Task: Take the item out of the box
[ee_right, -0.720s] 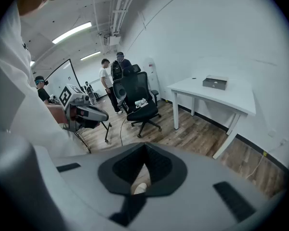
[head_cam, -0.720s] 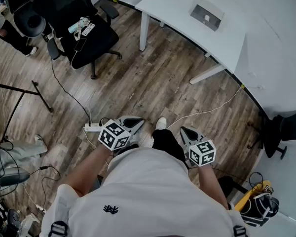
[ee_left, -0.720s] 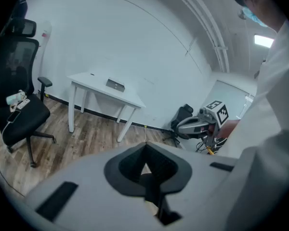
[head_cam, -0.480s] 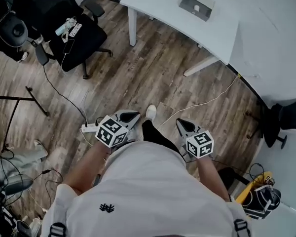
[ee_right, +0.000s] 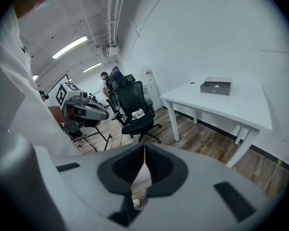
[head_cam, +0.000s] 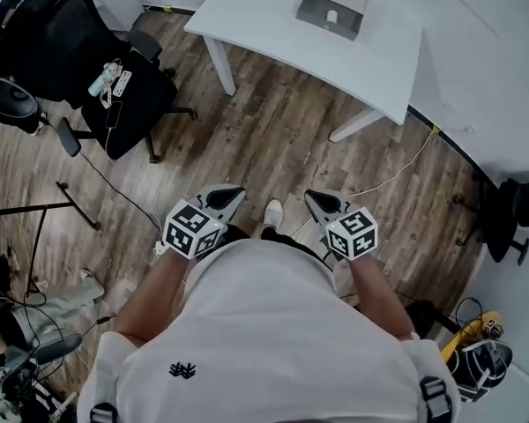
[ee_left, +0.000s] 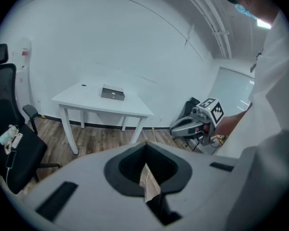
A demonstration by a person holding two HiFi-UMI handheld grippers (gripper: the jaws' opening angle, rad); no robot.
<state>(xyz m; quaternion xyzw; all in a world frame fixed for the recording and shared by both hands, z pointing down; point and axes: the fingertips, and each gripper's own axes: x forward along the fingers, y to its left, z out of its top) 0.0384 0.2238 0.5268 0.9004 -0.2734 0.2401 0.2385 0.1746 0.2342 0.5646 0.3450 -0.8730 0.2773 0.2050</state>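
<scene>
A shallow grey box (head_cam: 332, 13) lies on the white table (head_cam: 273, 25), far ahead of me in the head view. A small white item (head_cam: 332, 16) shows inside it. My left gripper (head_cam: 232, 194) and right gripper (head_cam: 316, 199) are held side by side at my waist, above the wood floor, both shut and empty. From the left gripper (ee_left: 145, 165) view, the box (ee_left: 112, 93) sits far off on the table (ee_left: 82, 100), with the right gripper (ee_left: 176, 127) at the side. The right gripper (ee_right: 144, 163) view also has the box (ee_right: 216, 86) far away, with the left gripper (ee_right: 104, 114) alongside.
A black office chair (head_cam: 115, 86) with small things on its seat stands to the left of the table. Cables (head_cam: 115, 183) and stand legs (head_cam: 35, 214) run over the floor at left. Another black chair (head_cam: 511, 218) and a bag (head_cam: 480, 351) are at right. People stand behind the chair (ee_right: 111, 81).
The table and box have slid left and closer in the head view as I step forward. Both grippers stay shut at my waist.
</scene>
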